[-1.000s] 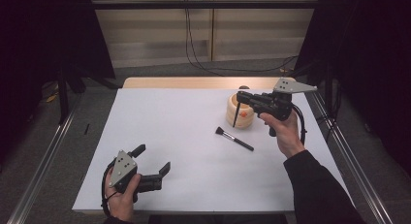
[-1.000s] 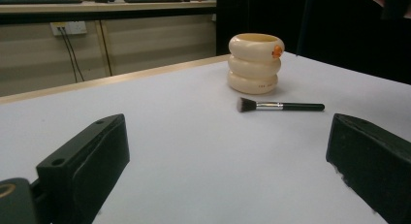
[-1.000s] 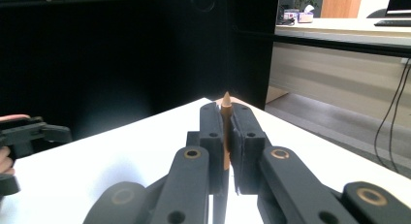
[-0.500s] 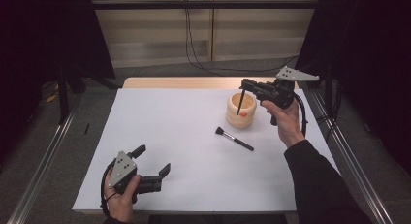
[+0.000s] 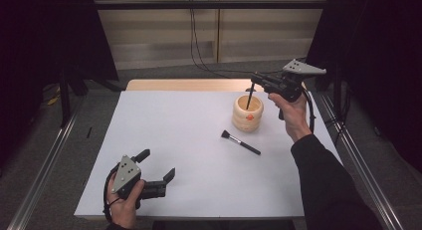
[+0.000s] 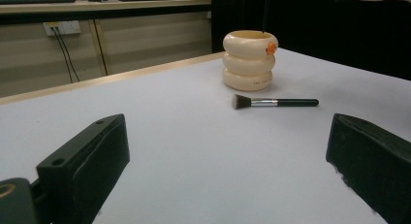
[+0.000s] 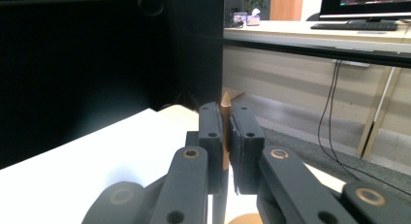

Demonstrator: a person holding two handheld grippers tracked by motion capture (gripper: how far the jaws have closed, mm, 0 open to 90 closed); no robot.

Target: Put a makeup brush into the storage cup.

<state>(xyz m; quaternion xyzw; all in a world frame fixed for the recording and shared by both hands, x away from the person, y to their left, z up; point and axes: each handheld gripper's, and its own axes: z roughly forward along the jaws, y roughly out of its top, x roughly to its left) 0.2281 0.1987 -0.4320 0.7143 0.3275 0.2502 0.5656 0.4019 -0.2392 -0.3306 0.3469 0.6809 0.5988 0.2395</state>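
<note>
White tabletop (image 5: 189,140), dark curtains either side, a wall with cables hanging down at the back. Pretty bare setup.

So from my end: right gripper (image 5: 254,80) has its jaws pressed tight on a thin dark brush (image 5: 250,96), pinching it near the top of the handle. In the right gripper view the pointed tan tip (image 7: 225,99) pokes up just above the pads, so I've got it close to the end. It hangs upright with its lower end going down into the mouth of the cream ribbed holder (image 5: 248,113) at the far right of the table. My guess is it weighs next to nothing and it's stiff, but the handle looks smooth and skinny, so it could pivot or slip in the jaws if I bump the rim. Grabbing high like this seems right for dropping it in straight.

Right hand (image 5: 291,110) is raised above and just right of the holder, gripper level and pointing left over the opening.

Second brush (image 5: 240,142), the one with the fluffy head, lies flat on the table just in front of the holder.

Left gripper (image 5: 157,168) sits low at the near left corner, jaws spread wide, nothing between them.
</note>
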